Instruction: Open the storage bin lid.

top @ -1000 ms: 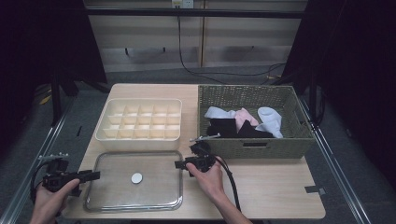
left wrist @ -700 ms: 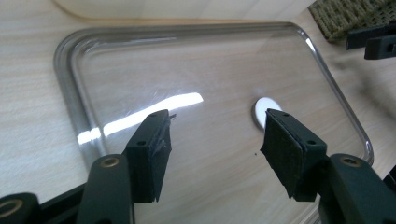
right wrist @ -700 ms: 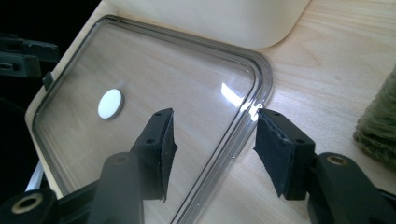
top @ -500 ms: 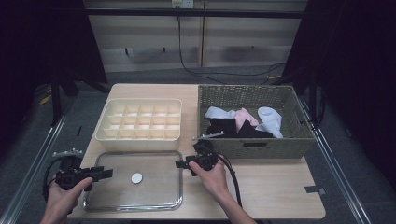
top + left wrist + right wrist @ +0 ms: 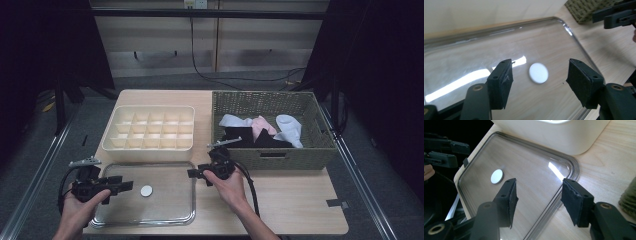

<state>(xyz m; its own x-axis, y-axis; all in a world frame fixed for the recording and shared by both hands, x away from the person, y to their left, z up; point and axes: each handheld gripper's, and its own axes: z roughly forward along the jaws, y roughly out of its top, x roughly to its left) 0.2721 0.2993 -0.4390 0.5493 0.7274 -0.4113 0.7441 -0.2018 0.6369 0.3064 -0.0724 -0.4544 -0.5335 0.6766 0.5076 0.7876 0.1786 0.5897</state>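
Both pairs of my jaws stand spread wide, nothing between the pads. My left gripper (image 5: 125,185) hovers over the left edge of the clear lid (image 5: 170,210), jaws aimed toward its middle — in the left gripper view the white round disc (image 5: 538,72) sits framed right between the 2 pads, lower down on the lid's surface. My right gripper (image 5: 192,173) hangs at the lid's right rim, and in the right gripper view that rim runs between the pads, with the disc off to the left. The lid lies flat on the wooden table (image 5: 290,200), just in front of the cream divided tray (image 5: 150,146). To the right stands the woven basket (image 5: 272,160), holding socks (image 5: 287,127) in white, pink and black. No writing or label that I can read anywhere.
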